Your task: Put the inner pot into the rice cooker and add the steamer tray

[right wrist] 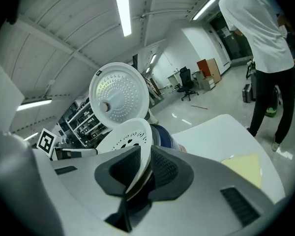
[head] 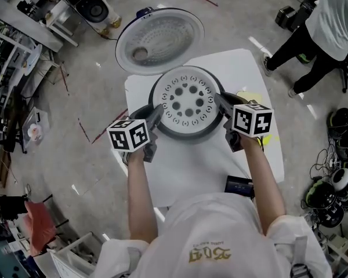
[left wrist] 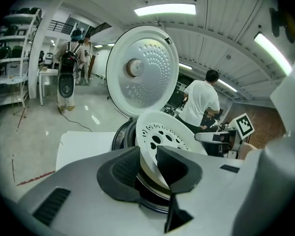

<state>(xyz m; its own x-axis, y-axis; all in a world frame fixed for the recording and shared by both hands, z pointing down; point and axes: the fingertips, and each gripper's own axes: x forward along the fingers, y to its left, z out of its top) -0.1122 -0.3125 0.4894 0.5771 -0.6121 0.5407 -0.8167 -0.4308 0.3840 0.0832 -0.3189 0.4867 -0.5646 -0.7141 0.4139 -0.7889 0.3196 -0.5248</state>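
Note:
The white steamer tray [head: 188,102], pierced with round holes, lies flat on top of the dark rice cooker [head: 185,134], whose lid [head: 159,39] stands open behind it. The tray covers the cooker's inside, so the inner pot is hidden. My left gripper [head: 156,116] is at the tray's left edge and my right gripper [head: 221,103] at its right edge. In the left gripper view the tray rim [left wrist: 164,136] passes between the open jaws of the left gripper [left wrist: 148,161]. The right gripper view shows the thin rim [right wrist: 125,136] between the loosely open jaws of the right gripper [right wrist: 147,163].
The cooker stands on a white table [head: 191,172]. A yellow sheet [head: 269,138] lies at the table's right and a dark device [head: 239,184] near its front edge. A person [head: 325,22] stands at the back right. Cables and gear lie on the floor at the right.

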